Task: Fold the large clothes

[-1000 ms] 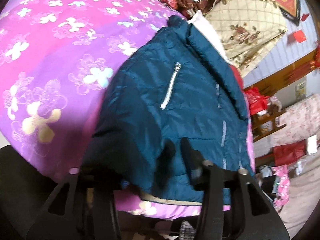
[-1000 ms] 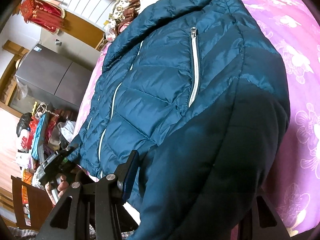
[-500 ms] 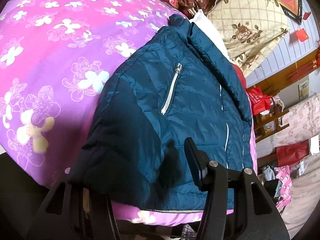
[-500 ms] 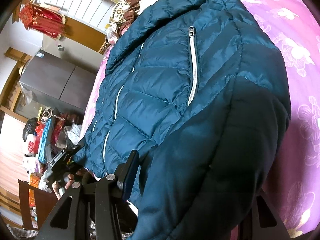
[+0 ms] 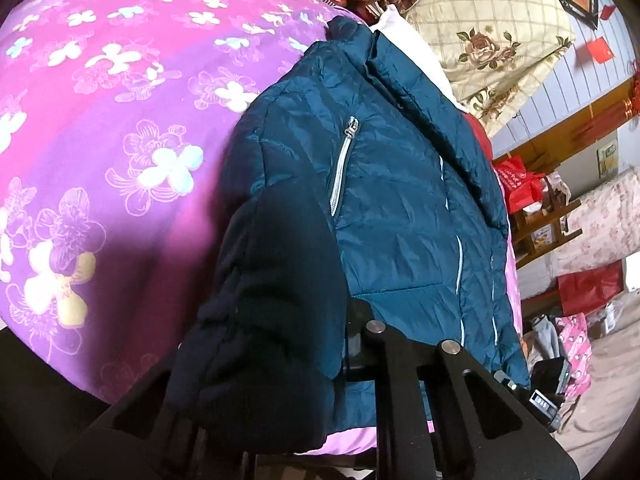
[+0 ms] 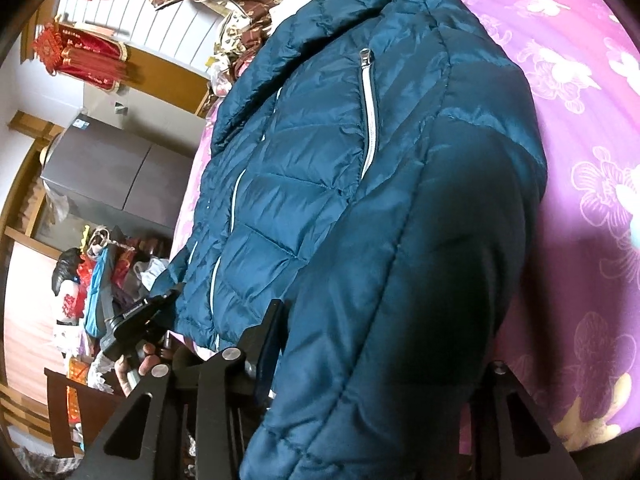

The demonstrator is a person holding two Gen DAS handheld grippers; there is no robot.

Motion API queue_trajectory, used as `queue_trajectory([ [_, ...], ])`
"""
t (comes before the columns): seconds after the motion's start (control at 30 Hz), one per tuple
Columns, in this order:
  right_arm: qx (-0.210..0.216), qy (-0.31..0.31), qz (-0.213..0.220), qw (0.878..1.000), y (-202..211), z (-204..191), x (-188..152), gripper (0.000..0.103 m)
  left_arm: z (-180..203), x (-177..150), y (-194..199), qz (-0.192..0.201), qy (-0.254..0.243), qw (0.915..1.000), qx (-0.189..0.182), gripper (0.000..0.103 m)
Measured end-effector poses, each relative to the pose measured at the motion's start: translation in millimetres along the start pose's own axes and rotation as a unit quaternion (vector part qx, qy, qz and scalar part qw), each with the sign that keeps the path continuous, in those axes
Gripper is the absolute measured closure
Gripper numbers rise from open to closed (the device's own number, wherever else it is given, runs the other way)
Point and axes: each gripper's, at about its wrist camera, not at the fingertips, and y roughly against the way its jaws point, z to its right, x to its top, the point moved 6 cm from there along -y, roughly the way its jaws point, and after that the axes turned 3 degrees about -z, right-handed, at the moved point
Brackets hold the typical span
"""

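Observation:
A dark teal puffer jacket (image 5: pixel 400 208) lies front up on a pink floral bedspread (image 5: pixel 100 120), collar far from me. My left gripper (image 5: pixel 272 352) is shut on its near sleeve cuff (image 5: pixel 260 320), which bunches up dark between the fingers and hides the left one. In the right wrist view the same jacket (image 6: pixel 312 168) fills the frame. Its other sleeve (image 6: pixel 400 300) runs down between the closing jaws of my right gripper (image 6: pixel 380 344). The left pad (image 6: pixel 274 332) presses on the sleeve's side; the right finger is hidden behind it.
Patterned pillows (image 5: pixel 492 28) are piled beyond the collar. The bed's edge is near me. Red bags and a wooden shelf (image 5: pixel 536 216) stand at one side of the room, a grey fridge (image 6: pixel 120 176) at the other. A hand (image 6: pixel 136 364) carries the left gripper.
In the left wrist view the right finger has moved inward and the sleeve cuff now bunches up higher between the fingers. In the right wrist view the left pad has edged in against the sleeve.

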Motion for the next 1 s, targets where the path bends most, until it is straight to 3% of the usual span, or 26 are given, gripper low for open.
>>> queue_trajectory([
  [0.13, -0.01, 0.01, 0.001, 1.0, -2, -7, -1, 0.064, 8, 1, 10, 0.018, -0.015, 0.9997, 0.01, 0.093],
  [0.2, -0.017, 0.015, 0.0, 1.0, -4, -8, -3, 0.069, 13, 1, 14, 0.026, -0.024, 0.9992, 0.017, 0.094],
  [0.27, -0.021, 0.019, -0.001, 1.0, -4, -10, -3, 0.085, 18, 2, 19, 0.033, -0.031, 0.9987, 0.022, 0.095],
  [0.37, -0.006, 0.023, 0.005, 1.0, 4, -18, 3, 0.09, 26, 4, 29, 0.043, -0.032, 0.9984, 0.019, 0.096],
  [0.7, 0.11, 0.052, 0.056, 0.991, 69, -66, 18, 0.092, 62, 7, 101, 0.106, -0.063, 0.9923, -0.002, 0.097],
  [0.87, 0.093, 0.078, 0.073, 0.99, 71, -79, 37, 0.092, 73, 30, 93, 0.116, -0.077, 0.9901, 0.017, 0.097],
  [1.0, 0.071, 0.101, 0.102, 0.987, 74, -93, 76, 0.092, 91, 63, 81, 0.129, -0.101, 0.9857, 0.041, 0.097],
])
